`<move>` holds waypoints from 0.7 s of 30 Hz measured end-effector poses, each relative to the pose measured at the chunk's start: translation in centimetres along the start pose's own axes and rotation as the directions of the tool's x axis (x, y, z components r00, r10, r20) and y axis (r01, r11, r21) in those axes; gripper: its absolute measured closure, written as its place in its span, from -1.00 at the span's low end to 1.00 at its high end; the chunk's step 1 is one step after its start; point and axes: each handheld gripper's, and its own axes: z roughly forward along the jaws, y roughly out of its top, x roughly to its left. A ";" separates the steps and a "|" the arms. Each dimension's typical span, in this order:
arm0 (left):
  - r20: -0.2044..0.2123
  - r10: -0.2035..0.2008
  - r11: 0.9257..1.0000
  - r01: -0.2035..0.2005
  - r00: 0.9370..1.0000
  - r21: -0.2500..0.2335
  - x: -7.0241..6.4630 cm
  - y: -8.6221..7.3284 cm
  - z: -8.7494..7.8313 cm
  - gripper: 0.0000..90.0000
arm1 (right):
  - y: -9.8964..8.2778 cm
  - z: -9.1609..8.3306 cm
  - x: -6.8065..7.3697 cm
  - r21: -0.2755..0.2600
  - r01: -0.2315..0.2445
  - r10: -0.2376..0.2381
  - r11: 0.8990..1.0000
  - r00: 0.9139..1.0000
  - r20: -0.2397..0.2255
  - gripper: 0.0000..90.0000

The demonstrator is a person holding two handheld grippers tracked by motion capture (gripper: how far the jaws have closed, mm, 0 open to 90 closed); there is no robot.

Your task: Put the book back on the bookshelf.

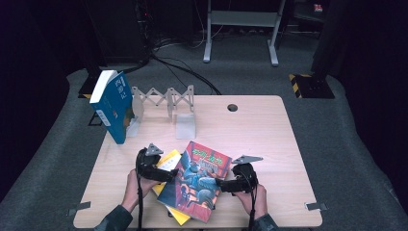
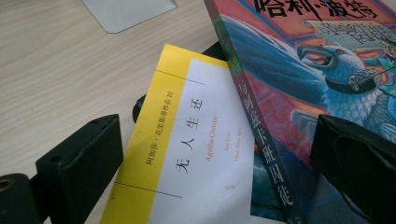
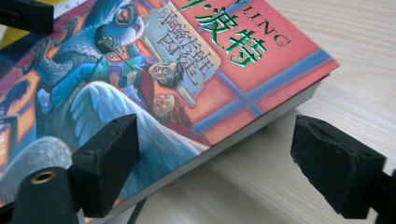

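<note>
In the high view, the red fantasy novel (image 1: 197,180) is seen lying askew on the yellow paperback (image 1: 169,161) near the table (image 1: 269,144) front edge, between the left gripper (image 1: 169,174) and the right gripper (image 1: 222,183); the teal book (image 1: 113,106) is already propped against the folding rack (image 1: 163,98). In the left gripper view, the jaws are held apart, straddling the novel's spine (image 2: 261,140) and the paperback's cover (image 2: 196,140), nothing being pinched. In the right gripper view, the jaws are spread wide about the novel's page edge (image 3: 261,123), one above the cover, untouched. The lift is judged best made by seating both pads fully across the thickness before closing.
</note>
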 end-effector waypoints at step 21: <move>0.072 -0.015 1.000 0.014 0.997 0.015 -0.4 -0.3 -0.4 -0.75 | -1.1 0.0 -0.2 0.023 -0.107 0.109 0.994 0.984 -0.142 -0.55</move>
